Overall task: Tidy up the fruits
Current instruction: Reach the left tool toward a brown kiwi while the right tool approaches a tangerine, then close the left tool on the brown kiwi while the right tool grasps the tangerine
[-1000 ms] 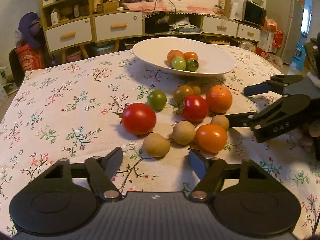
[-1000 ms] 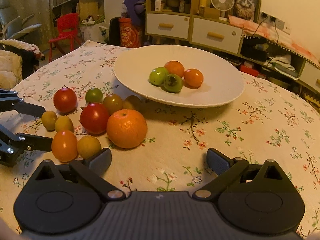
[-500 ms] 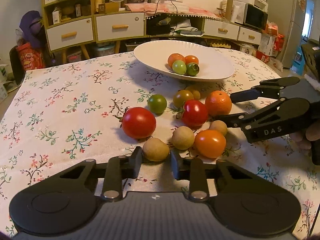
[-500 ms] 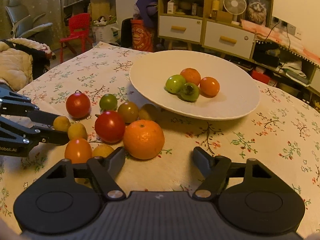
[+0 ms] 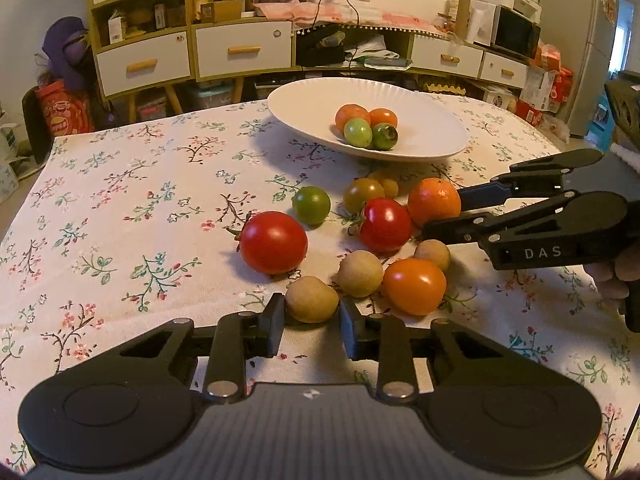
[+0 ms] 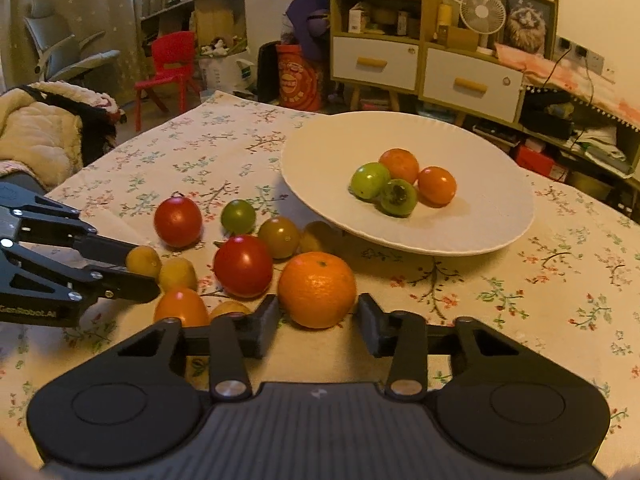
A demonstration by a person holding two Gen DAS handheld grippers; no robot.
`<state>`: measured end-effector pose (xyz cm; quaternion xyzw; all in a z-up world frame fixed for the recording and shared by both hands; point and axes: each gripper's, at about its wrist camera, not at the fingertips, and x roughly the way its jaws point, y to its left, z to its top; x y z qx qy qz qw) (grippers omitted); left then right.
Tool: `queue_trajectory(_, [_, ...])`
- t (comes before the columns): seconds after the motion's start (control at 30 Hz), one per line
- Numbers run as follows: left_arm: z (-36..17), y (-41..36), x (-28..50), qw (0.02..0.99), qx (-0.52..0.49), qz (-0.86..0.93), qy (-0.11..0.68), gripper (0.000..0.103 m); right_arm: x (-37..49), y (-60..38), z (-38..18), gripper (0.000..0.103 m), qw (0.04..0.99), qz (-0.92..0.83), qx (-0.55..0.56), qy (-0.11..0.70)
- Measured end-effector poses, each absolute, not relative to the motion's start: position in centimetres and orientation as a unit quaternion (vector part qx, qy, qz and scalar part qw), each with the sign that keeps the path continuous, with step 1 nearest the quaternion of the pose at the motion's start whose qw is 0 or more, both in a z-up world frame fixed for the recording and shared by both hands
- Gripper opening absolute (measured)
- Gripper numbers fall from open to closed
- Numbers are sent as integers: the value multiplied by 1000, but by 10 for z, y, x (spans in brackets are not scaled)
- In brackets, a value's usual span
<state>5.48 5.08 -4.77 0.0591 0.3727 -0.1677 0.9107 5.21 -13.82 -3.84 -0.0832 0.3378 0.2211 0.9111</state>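
Note:
My left gripper (image 5: pixel 312 314) is shut on a small tan fruit (image 5: pixel 311 298) that rests on the flowered tablecloth; the right wrist view shows that fruit (image 6: pixel 143 260) between the same gripper's (image 6: pixel 146 270) tips. The jaws of my right gripper (image 6: pixel 318 314) are closing, and their pads touch both sides of the orange (image 6: pixel 317 288), which sits on the cloth. From the left wrist view, the right gripper (image 5: pixel 442 213) straddles the orange (image 5: pixel 434 200). Behind them stands a white plate (image 5: pixel 420 120) holding several small tomatoes.
Loose fruit crowds the cloth around both grippers: two red tomatoes (image 5: pixel 274 242) (image 5: pixel 386 224), a green one (image 5: pixel 311 205), an orange-coloured one (image 5: pixel 414 286) and small tan fruits. A hand (image 5: pixel 616 276) holds the right gripper. Shelves and drawers (image 6: pixel 472 80) stand beyond the table.
My left gripper has shut on the tan fruit. My right gripper has come forward to the orange and its fingers have drawn in around it.

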Motion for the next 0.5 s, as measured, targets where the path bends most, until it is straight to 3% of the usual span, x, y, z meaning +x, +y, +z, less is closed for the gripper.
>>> queue_trajectory(0.5, [-37,45,55,912,53,-174,367,17,48,-143,-30,36,914,224,-74,330])
